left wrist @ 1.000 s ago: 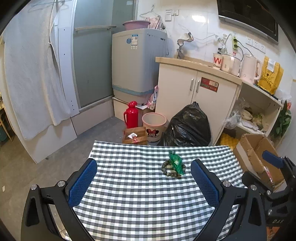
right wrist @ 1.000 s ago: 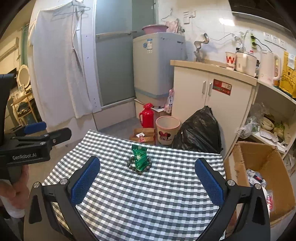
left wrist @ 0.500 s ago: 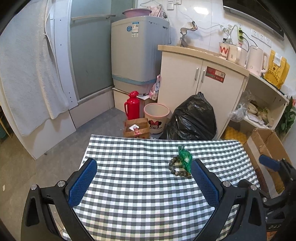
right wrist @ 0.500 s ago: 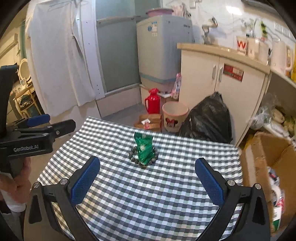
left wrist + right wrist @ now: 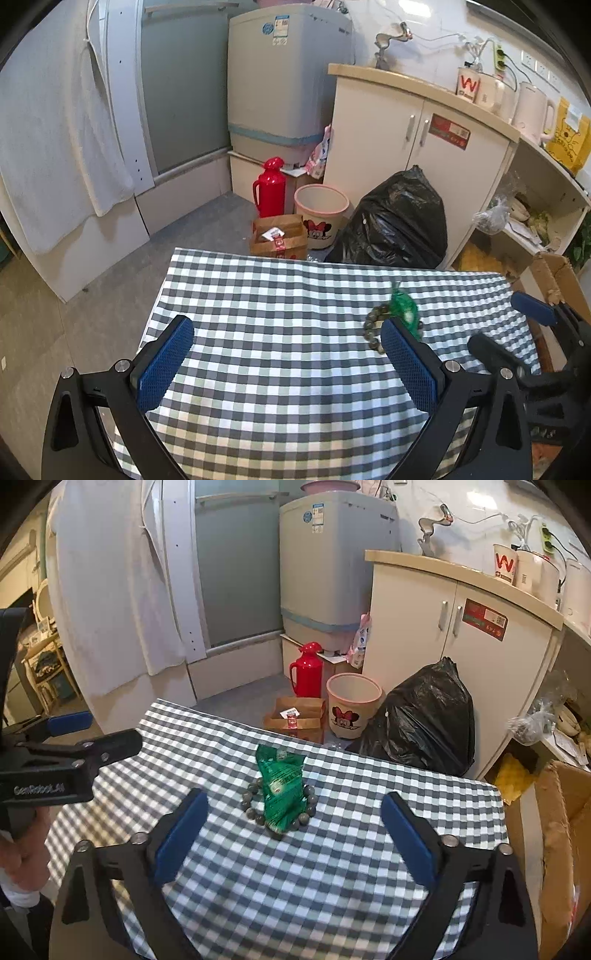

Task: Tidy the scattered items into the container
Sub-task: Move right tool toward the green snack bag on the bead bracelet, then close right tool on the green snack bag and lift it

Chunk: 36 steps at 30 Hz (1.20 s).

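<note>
Cramped utility kitchen; low table under a grey-and-white checked cloth point(image 5: 332, 867) fills the foreground.

Right gripper point(image 5: 295, 834): blue-padded fingers spread wide, empty, poised above the cloth. At its 12 o'clock, just past the fingertips, lies a crumpled green foil packet point(image 5: 282, 786) resting on a ring of dark round beads point(image 5: 255, 814). The wide spread reads as sized to straddle the pile; probably lining up the first pick.

Left gripper point(image 5: 288, 354): likewise spread and empty, over bare cloth, same pile at its 2 o'clock beside its right finger. Likely kept aside to leave the approach free.

Outward: open brown cardboard box point(image 5: 554, 842) on the floor at the right gripper's 3 o'clock, off the table edge, some clutter already inside — plausibly the container. Black rubbish bag point(image 5: 421, 723) at 1 o'clock beyond the table.
</note>
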{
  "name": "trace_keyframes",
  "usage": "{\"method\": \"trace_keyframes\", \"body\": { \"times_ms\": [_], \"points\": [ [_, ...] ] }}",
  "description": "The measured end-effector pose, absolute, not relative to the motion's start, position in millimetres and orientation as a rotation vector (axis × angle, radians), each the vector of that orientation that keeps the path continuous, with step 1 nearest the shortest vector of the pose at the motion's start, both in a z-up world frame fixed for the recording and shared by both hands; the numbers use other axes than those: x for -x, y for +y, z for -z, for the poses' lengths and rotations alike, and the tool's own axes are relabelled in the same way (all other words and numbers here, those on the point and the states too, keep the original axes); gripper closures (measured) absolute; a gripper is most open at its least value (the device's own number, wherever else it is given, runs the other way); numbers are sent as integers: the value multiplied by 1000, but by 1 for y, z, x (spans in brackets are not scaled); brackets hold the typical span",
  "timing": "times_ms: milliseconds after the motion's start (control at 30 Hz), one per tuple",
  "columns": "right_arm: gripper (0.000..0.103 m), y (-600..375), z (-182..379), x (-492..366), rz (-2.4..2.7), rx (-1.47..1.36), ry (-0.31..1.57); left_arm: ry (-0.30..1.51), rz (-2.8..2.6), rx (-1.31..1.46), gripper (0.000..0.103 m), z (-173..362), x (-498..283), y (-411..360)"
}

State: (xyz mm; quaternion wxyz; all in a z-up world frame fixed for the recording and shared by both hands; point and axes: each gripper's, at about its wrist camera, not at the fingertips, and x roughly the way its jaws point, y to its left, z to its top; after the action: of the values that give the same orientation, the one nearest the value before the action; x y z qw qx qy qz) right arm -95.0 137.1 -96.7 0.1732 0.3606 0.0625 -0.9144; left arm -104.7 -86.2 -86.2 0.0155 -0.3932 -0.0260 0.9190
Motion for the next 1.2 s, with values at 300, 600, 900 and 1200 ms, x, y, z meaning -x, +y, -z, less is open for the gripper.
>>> {"method": "trace_keyframes", "body": {
  "times_ms": [300,600,900,1200],
  "points": [
    [21,118,126,127,2537,-1089,209,-122,-2847,1279,0,106,120,-98],
    [51,105,160,158,2499,-1215,237,-119,-2811,1326,0,125,133,-96],
    [70,112,168,164,2476,-1205,183,-93,-2774,1355,0,133,146,-82],
    [71,151,140,154,2518,-1122,30,-11,-2712,1363,0,139,155,-38]
  ]
}}
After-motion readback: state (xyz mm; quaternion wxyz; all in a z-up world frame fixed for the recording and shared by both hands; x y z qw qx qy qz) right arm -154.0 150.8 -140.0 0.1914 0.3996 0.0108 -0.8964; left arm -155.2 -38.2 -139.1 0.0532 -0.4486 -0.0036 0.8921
